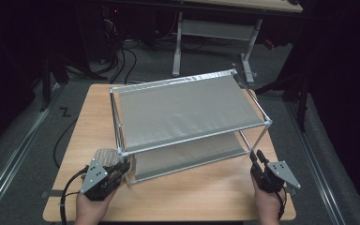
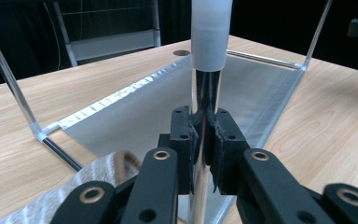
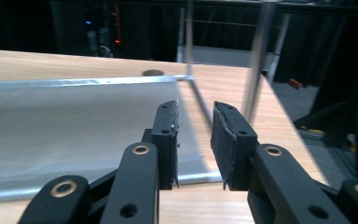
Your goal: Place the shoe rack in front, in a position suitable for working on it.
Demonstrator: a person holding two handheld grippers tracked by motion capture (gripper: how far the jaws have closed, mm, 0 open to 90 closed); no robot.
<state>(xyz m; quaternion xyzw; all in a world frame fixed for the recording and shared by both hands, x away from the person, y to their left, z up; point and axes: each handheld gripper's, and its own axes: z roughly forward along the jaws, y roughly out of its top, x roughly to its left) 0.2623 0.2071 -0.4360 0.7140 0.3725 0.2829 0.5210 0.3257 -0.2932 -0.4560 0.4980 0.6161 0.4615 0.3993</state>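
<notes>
A two-tier rack (image 1: pixel 187 110) of thin metal tubes with grey fabric shelves stands on the wooden table (image 1: pixel 192 192). My left gripper (image 1: pixel 124 165) is at the rack's near left corner. In the left gripper view, this gripper (image 2: pixel 204 119) is shut on the shiny upright post (image 2: pixel 208 88) just below its white plastic joint. My right gripper (image 1: pixel 255 157) is by the near right corner post. In the right gripper view, its pads (image 3: pixel 196 112) stand apart with nothing pressed between them. The lower shelf (image 3: pixel 74 121) and its side rail lie beyond, and the blurred corner post (image 3: pixel 256 60) rises to the right.
A folded piece of shiny silvery fabric (image 1: pixel 104 154) lies on the table beside the left hand. Behind the table stand a white desk frame (image 1: pixel 215 33) and loose cables (image 1: pixel 122 61) on the floor. The table's near edge is close under both hands.
</notes>
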